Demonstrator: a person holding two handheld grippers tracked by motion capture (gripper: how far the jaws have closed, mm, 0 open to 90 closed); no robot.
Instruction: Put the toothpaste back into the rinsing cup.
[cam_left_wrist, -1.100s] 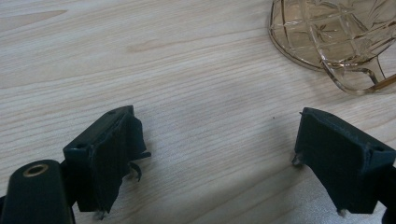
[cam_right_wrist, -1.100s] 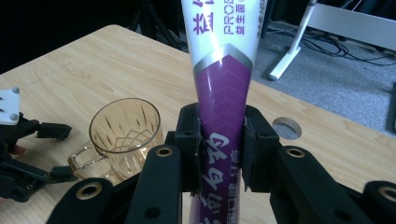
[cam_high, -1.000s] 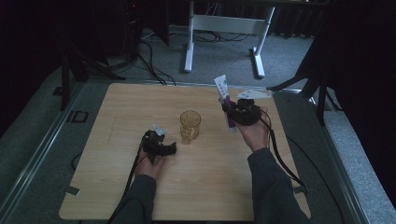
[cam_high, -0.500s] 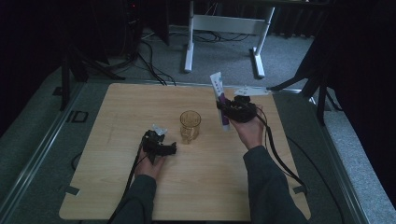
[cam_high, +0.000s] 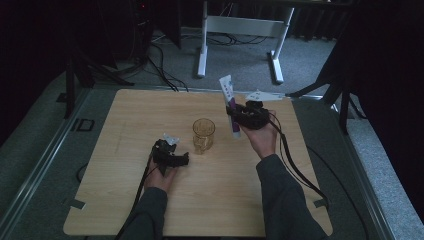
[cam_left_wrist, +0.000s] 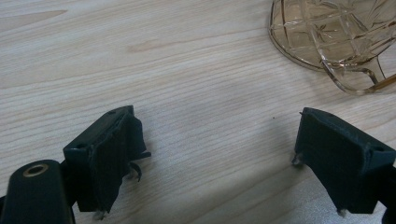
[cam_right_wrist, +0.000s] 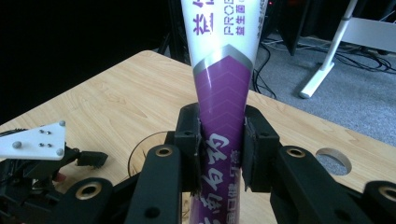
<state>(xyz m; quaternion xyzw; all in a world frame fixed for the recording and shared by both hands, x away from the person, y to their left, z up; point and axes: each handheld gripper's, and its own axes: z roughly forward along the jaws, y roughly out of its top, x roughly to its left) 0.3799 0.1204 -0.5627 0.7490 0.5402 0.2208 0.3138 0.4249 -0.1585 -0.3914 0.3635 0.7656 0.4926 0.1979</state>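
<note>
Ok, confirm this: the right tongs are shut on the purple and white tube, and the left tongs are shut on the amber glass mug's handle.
Wrong about the left tongs: the left gripper view shows them open over bare wood, the amber cut-glass mug beyond them, untouched. The right tongs are indeed shut on the purple and white tube.

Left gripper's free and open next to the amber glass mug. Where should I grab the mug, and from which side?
Probably by the wall. The glass mug stands upright, its handle turned toward the person. The left gripper, fingers spread wide, sits just left of that handle. Come in level from the mug's left and close across the body, clear of the handle.
</note>
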